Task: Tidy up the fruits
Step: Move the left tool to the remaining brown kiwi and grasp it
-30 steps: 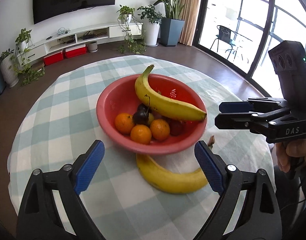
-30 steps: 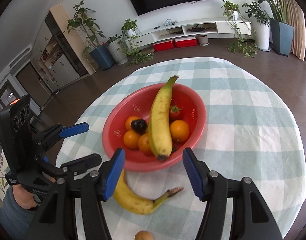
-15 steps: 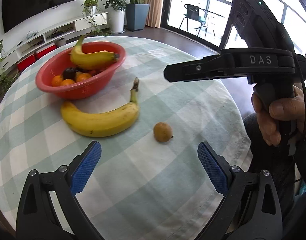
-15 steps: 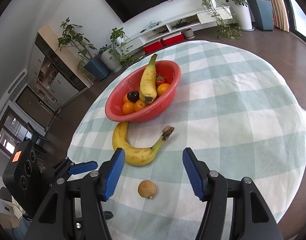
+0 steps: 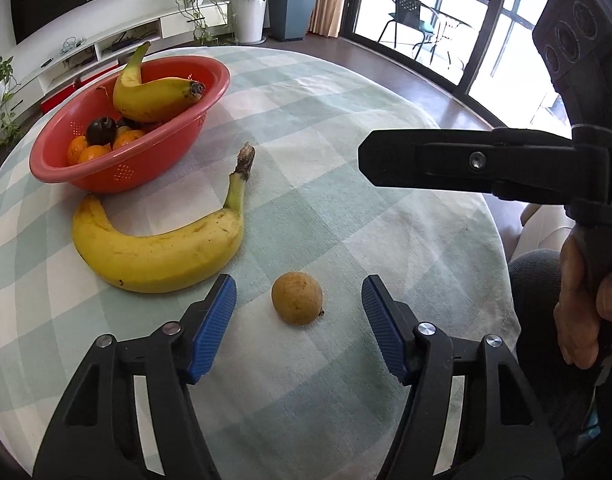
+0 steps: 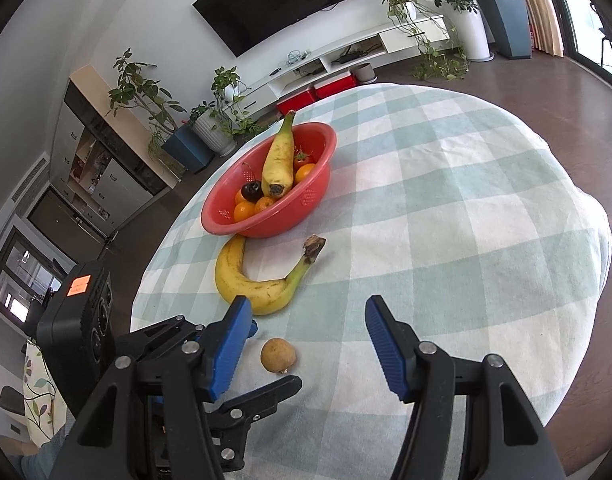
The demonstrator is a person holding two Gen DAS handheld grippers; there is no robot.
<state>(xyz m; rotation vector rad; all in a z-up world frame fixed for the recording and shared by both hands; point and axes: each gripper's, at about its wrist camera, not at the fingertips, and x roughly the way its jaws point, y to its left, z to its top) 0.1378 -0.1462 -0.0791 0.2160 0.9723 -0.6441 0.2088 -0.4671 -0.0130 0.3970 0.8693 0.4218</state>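
Since the earlier frame: left gripper (image 5: 297,312) swung from red bowl (image 5: 117,172) to small brown fruit (image 5: 297,298) on table (image 5: 346,208); jaws closing, not touching. Right gripper (image 6: 306,340): half-open, empty. Risk: round fruit rolls off a pad.

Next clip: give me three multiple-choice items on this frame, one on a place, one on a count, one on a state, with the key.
1. Where does the small brown fruit lie?
A. In the red bowl
B. On the checked cloth, between the left hand-held gripper's fingers
C. On the floor

2. How many bananas are in view?
A. One
B. Two
C. Three

3. What does the right hand-held gripper hold?
A. Nothing
B. A banana
C. An orange

Key: 1 B, the left hand-held gripper is closing around it, blue pads not yet touching. 2 B, one banana in the red bowl, one banana on the cloth. 3 A, the right hand-held gripper frames only bare cloth.
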